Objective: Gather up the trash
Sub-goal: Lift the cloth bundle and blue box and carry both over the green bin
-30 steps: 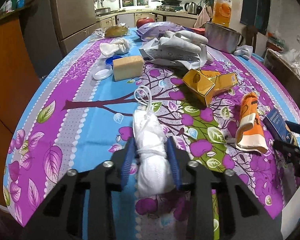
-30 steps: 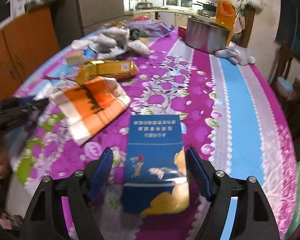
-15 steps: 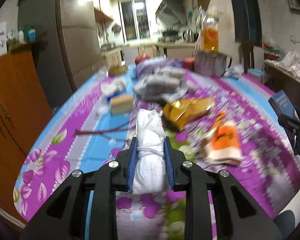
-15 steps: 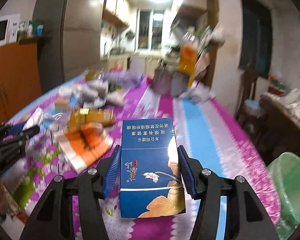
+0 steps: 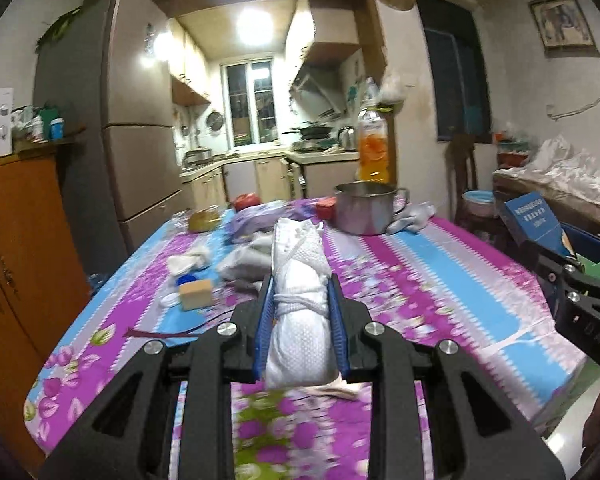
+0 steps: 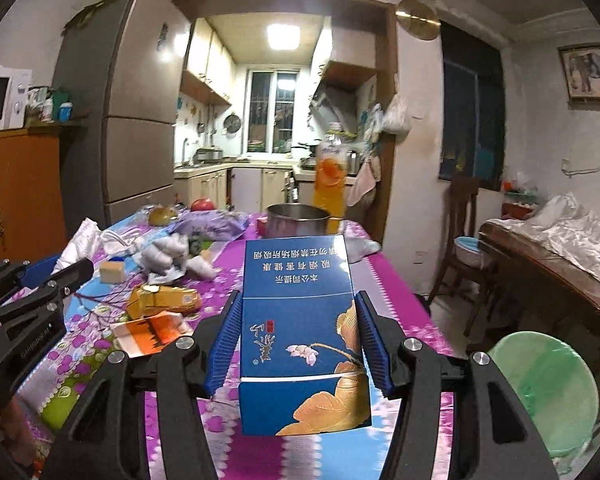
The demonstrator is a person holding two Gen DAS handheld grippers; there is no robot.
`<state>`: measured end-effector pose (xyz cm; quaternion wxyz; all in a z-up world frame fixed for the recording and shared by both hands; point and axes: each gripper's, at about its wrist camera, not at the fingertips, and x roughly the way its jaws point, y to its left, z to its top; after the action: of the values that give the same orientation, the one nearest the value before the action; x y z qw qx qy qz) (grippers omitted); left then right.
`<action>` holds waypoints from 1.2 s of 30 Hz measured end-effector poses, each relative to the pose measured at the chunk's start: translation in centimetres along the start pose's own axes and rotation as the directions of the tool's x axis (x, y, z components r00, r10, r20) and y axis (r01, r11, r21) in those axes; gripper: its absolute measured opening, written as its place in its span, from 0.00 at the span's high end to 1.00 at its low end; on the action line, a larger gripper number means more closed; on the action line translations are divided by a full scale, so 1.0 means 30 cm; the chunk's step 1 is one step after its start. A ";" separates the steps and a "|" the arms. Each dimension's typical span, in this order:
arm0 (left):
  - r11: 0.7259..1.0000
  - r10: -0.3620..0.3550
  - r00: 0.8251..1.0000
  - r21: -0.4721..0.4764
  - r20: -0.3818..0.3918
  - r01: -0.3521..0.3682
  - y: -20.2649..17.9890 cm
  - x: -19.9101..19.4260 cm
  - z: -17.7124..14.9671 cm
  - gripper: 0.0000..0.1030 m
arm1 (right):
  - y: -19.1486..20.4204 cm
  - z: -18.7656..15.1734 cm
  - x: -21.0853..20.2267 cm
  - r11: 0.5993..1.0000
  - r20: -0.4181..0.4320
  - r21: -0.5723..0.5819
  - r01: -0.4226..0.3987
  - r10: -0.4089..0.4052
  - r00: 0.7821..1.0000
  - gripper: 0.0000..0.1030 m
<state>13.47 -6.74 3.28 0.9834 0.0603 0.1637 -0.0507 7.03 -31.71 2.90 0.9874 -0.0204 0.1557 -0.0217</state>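
Observation:
My left gripper (image 5: 300,328) is shut on a white rolled bundle tied with string (image 5: 298,312), held up above the table. My right gripper (image 6: 298,344) is shut on a blue box with Chinese print (image 6: 300,320), also lifted off the table. The blue box shows at the right edge of the left wrist view (image 5: 534,220). The left gripper shows at the left of the right wrist view (image 6: 24,304). On the table lie an orange-and-white wrapper (image 6: 152,330), a gold carton (image 6: 162,300) and crumpled white paper (image 6: 172,258).
The table wears a purple, blue floral cloth (image 5: 440,280). On it stand a steel pot (image 5: 364,208), an orange juice bottle (image 5: 373,148), a tan block (image 5: 195,294) and a purple bag (image 6: 208,226). A green bin (image 6: 544,392) stands on the floor at right, beside a wooden chair (image 6: 460,232).
Both grippers closed on their items and lifted them off the table. Both views tilted up from the tabletop to the room.

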 end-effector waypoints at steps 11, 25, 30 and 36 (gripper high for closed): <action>0.975 -0.219 0.974 0.034 0.048 0.218 -0.294 -0.009 0.110 0.77 | -0.340 0.047 -0.161 0.978 0.010 0.070 0.196 -0.197 0.980 0.45; 0.847 -0.513 0.852 0.099 -0.100 0.522 -0.792 0.097 0.175 0.76 | -0.911 0.017 -0.254 0.893 -0.169 0.166 0.419 -0.392 0.904 0.45; 0.792 -0.573 0.795 0.115 -0.199 0.600 -0.949 0.146 0.168 0.76 | -1.050 -0.014 -0.178 0.878 -0.265 0.185 0.442 -0.389 0.883 0.45; 0.751 -0.584 0.739 0.121 -0.337 0.649 -1.111 0.204 0.135 0.77 | -1.184 -0.088 -0.075 0.867 -0.407 0.208 0.453 -0.345 0.846 0.45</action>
<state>16.53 -40.69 1.66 0.8629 0.1223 0.3035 -0.3852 2.80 -67.13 2.74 0.9072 0.0999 0.3192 -0.2552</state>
